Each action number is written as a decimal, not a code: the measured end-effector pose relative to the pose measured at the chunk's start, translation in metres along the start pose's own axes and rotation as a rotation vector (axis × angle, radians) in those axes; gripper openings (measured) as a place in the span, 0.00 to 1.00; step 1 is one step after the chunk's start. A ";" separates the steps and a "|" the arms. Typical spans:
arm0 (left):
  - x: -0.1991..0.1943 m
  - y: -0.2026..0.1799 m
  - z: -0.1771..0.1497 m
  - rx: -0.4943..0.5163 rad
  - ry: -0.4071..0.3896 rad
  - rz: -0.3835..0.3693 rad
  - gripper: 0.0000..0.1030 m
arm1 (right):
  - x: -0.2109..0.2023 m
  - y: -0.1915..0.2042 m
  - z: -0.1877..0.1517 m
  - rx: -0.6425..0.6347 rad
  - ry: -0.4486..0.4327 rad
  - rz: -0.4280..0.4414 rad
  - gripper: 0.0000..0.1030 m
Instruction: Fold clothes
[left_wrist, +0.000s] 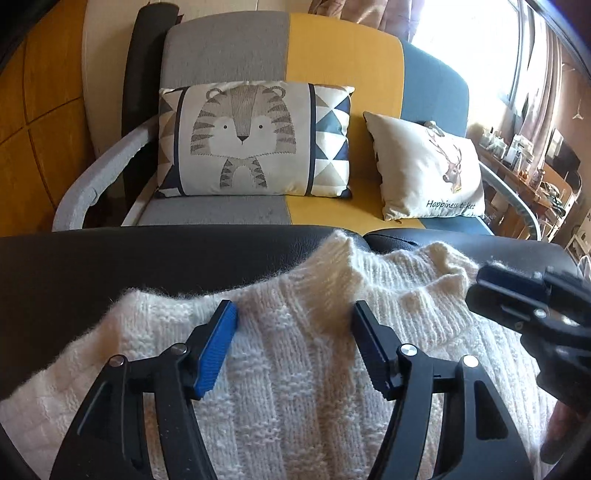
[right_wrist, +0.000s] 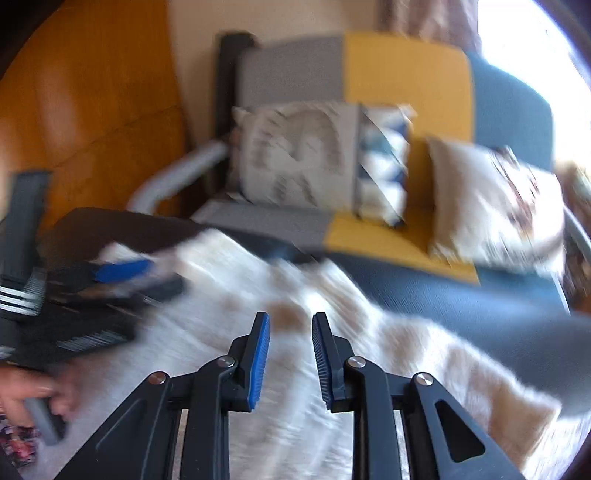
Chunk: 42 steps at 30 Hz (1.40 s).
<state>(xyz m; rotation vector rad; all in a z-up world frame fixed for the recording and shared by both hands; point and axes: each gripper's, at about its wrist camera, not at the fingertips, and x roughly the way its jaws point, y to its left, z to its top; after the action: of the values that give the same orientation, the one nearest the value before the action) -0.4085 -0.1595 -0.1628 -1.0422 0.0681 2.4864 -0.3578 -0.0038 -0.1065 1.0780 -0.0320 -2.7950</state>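
One cream chunky-knit wool sweater (left_wrist: 295, 350) lies spread on black leather surface (left_wrist: 110, 266), in front of grey-yellow-blue sofa (left_wrist: 332, 66) w/ 2 printed cushions (left_wrist: 255, 140). Likely soft, light, stretchy, floppy; best taken at ribbed hem or shoulder edges. Left tool (left_wrist: 293, 314) wide, empty, above knit. Right tool (right_wrist: 291, 326) narrow gap, nothing visibly btwn pads; view blurred.

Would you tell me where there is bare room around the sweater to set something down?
Bare black surface lies left of and beyond the white sweater, up to the far edge. The right side is crowded: the right gripper hovers by the collar. The open left gripper straddles the middle.
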 end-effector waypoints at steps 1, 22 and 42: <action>-0.002 0.003 -0.001 -0.017 -0.012 -0.005 0.65 | 0.000 0.008 0.007 -0.023 0.001 0.013 0.22; -0.004 0.037 -0.004 -0.183 -0.033 -0.010 0.63 | 0.070 0.036 0.039 0.037 0.221 0.216 0.06; -0.001 0.023 -0.003 -0.116 -0.020 0.027 0.63 | 0.068 0.019 0.052 0.062 0.194 0.330 0.21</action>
<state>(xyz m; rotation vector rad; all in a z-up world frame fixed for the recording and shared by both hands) -0.4155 -0.1815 -0.1674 -1.0696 -0.0697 2.5507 -0.4394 -0.0340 -0.1118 1.2269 -0.2516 -2.4037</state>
